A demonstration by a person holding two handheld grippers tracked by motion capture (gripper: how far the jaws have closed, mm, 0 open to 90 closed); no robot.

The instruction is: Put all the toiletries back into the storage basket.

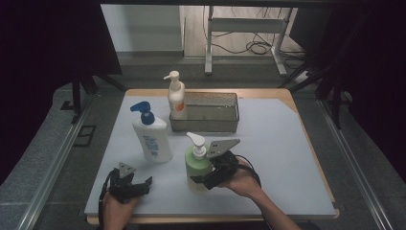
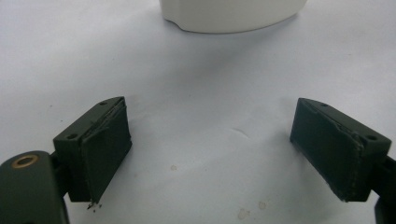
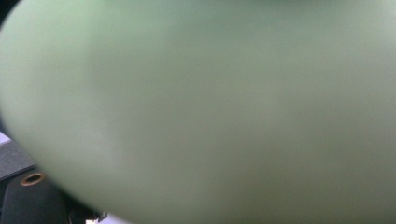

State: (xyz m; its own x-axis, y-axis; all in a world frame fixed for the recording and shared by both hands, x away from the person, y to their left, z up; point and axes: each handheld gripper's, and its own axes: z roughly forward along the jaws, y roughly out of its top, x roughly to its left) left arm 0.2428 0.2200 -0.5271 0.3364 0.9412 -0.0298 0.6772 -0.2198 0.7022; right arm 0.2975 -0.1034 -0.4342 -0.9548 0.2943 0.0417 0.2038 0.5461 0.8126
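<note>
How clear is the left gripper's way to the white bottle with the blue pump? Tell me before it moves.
Probably clear, yes. The left gripper rests open on the white mat, and the white bottle with the blue pump stands just beyond it with bare mat between. The green bottle stands off to the side.

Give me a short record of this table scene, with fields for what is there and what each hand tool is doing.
surface: white table mat
green pump bottle: upright, near front, between the right gripper's jaws
grip: cannot tell if jaws press it
left gripper: jaws open, nothing between, over the mat
white bottle with blue pump: upright, left of green one
white bottle with orange label: beside clear bin
</note>
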